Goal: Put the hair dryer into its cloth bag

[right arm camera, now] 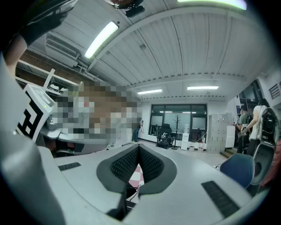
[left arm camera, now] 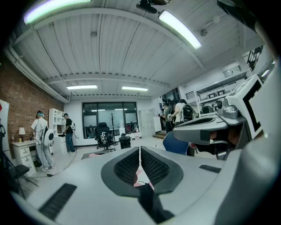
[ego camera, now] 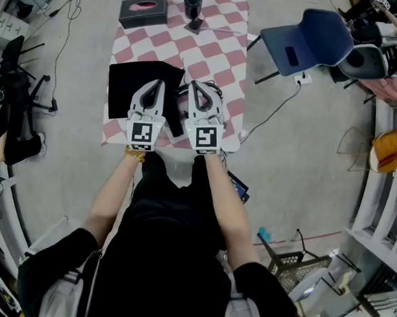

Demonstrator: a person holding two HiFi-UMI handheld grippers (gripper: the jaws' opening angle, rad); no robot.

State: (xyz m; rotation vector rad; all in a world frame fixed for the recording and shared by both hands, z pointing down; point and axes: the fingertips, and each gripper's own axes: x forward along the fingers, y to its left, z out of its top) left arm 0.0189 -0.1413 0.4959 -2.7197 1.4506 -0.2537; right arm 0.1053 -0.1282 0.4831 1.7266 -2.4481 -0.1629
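Two grippers, left gripper (ego camera: pixel 159 85) and right gripper (ego camera: pixel 194 86); one cloth bag (ego camera: pixel 131 82); one hair dryer (ego camera: pixel 193 3).
Both pairs of jaws are pressed together, empty; the hair dryer is black, standing apart from the bag.

- Long ceiling tubes (left arm camera: pixel 178 28) are flooding the room with bright, even white light.
- The tubes themselves are blowing out to plain white, with slight glare around them.
- Both gripper views are bending hard at the edges and darkening to black corners.
- The close shells of the left tongs (left arm camera: pixel 140 151) and right tongs (right arm camera: pixel 138 148) are looking soft.
- In the head view, shadows on the floor (ego camera: pixel 307 162) are falling faint and soft, and straight lines are curving near the rim.
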